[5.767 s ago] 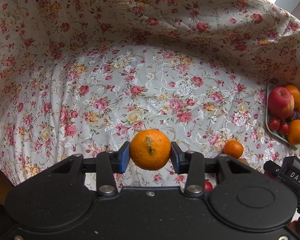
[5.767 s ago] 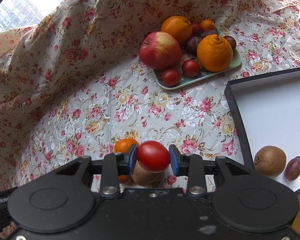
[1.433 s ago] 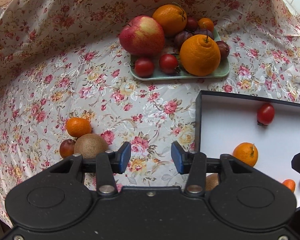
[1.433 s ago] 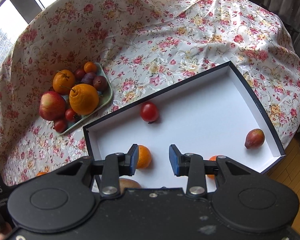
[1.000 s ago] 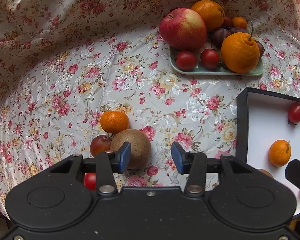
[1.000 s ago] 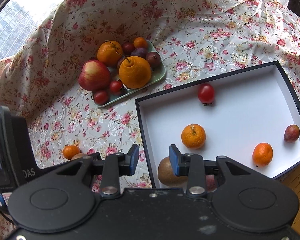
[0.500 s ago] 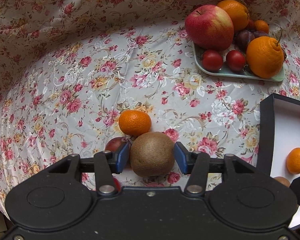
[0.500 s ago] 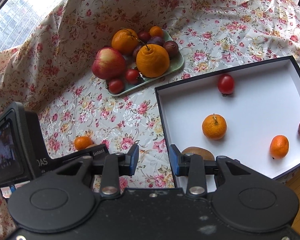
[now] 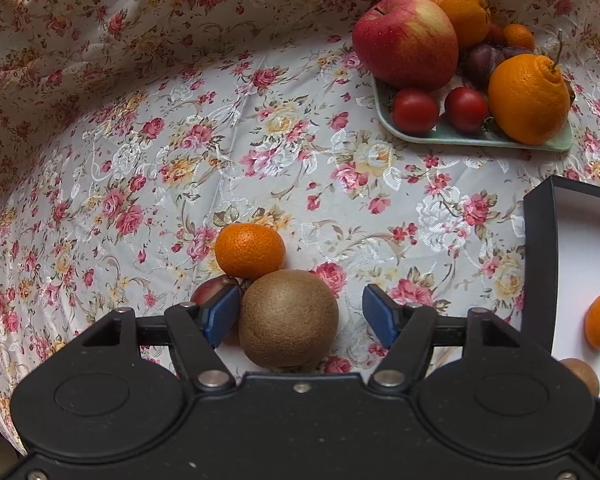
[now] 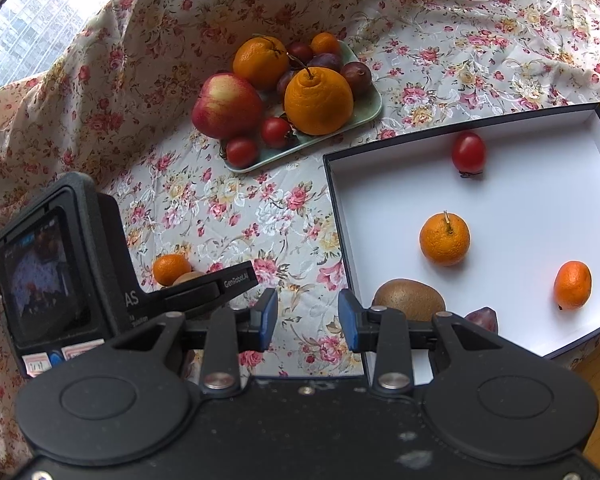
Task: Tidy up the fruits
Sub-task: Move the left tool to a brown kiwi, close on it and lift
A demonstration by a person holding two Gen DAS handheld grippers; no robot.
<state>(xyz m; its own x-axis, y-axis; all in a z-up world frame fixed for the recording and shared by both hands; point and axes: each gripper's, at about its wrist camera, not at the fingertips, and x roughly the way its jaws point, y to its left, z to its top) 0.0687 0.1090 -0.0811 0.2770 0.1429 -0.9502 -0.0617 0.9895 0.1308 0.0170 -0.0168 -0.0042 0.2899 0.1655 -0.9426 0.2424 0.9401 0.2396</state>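
Observation:
My left gripper (image 9: 296, 316) is open around a brown kiwi (image 9: 288, 318) on the floral cloth; the left pad is close to it, the right pad stands apart. A small mandarin (image 9: 250, 250) touches the kiwi behind, and a dark plum (image 9: 210, 290) lies behind the left finger. My right gripper (image 10: 307, 320) is open and empty above the cloth, at the left edge of the black box (image 10: 340, 220). The box holds a tomato (image 10: 468, 152), a mandarin with stem (image 10: 444, 239), a small mandarin (image 10: 572, 285), a kiwi (image 10: 410, 299) and two plums.
A green plate (image 10: 364, 114) at the back holds an apple (image 10: 226, 105), two oranges, two tomatoes and plums. It also shows in the left wrist view (image 9: 460, 138). The left gripper's camera body (image 10: 56, 268) fills the left of the right wrist view. The cloth rises behind.
Both grippers released their fruit into the box earlier. The left gripper swung left over the loose fruit and closed in on the kiwi. The right gripper moved left toward the box's edge.

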